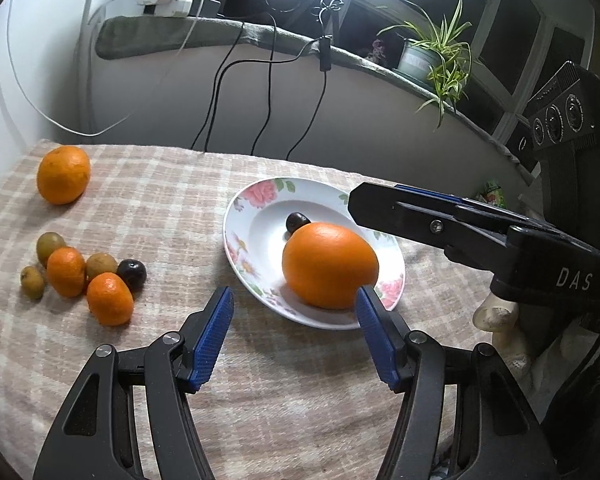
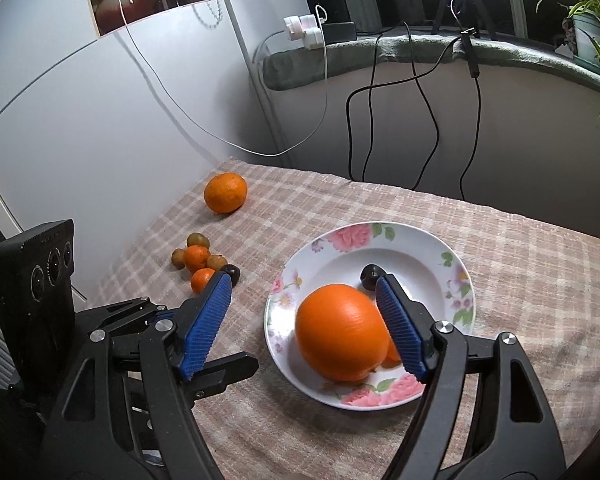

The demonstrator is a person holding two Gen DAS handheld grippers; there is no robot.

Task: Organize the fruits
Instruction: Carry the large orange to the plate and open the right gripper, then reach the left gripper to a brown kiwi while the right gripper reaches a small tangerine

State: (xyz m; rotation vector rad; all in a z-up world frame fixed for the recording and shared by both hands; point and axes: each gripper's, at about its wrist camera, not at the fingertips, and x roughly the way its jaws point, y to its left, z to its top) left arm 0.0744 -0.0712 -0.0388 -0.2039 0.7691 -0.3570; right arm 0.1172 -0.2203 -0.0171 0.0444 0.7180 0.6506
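A large orange and a small dark fruit lie in a white flowered plate on the checked cloth. A second orange sits far left. A cluster of small oranges, green-brown fruits and a dark one lies left of the plate. My left gripper is open and empty, just short of the plate's near-left rim. My right gripper is open above the plate, the large orange blurred beside its right finger. It shows from the side in the left wrist view.
Cables hang from a padded window ledge behind the table. A potted plant stands on the ledge at the right. A white wall panel borders the table's left side. A lone orange sits near it.
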